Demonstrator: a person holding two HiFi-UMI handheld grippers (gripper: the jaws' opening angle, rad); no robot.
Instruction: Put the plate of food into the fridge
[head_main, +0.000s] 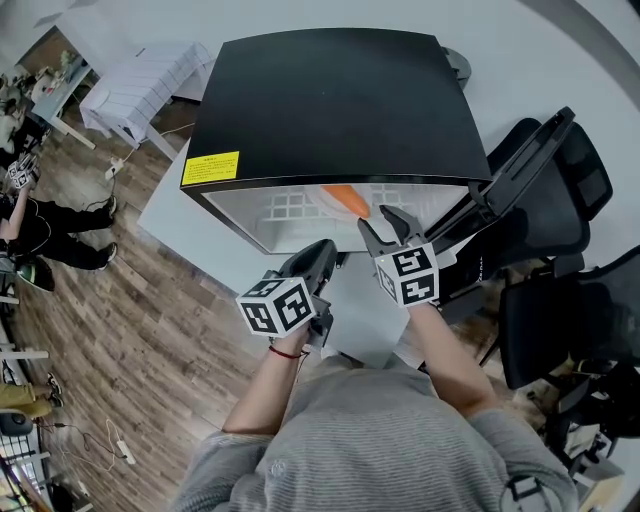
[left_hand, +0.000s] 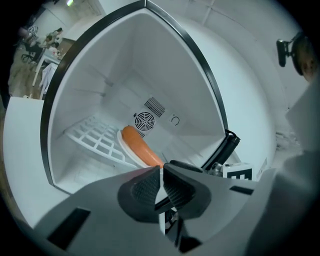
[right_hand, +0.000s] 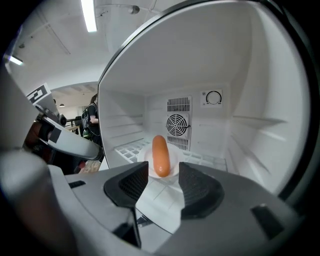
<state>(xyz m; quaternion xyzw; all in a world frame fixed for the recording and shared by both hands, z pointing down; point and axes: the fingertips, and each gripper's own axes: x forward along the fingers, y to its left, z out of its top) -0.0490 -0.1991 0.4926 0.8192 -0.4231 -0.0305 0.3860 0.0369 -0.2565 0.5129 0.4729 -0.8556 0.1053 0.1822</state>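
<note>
A black mini fridge (head_main: 330, 100) stands open on a white table, its door (head_main: 520, 165) swung out to the right. Inside, an orange sausage (head_main: 345, 198) lies on a white plate (right_hand: 143, 156) that rests on the wire shelf (left_hand: 95, 137). My left gripper (head_main: 325, 255) hangs just outside the fridge's front, its jaws all but together with nothing between them (left_hand: 162, 187). My right gripper (head_main: 380, 222) is at the fridge mouth, open and empty (right_hand: 164, 187), with the sausage (right_hand: 160, 155) a short way beyond its tips. A fan grille (right_hand: 178, 125) sits on the back wall.
The white table (head_main: 170, 200) ends close to the left of the fridge, with wooden floor below. Black office chairs (head_main: 570, 300) crowd the right side behind the open door. A white slatted bench (head_main: 140, 85) stands at the far left.
</note>
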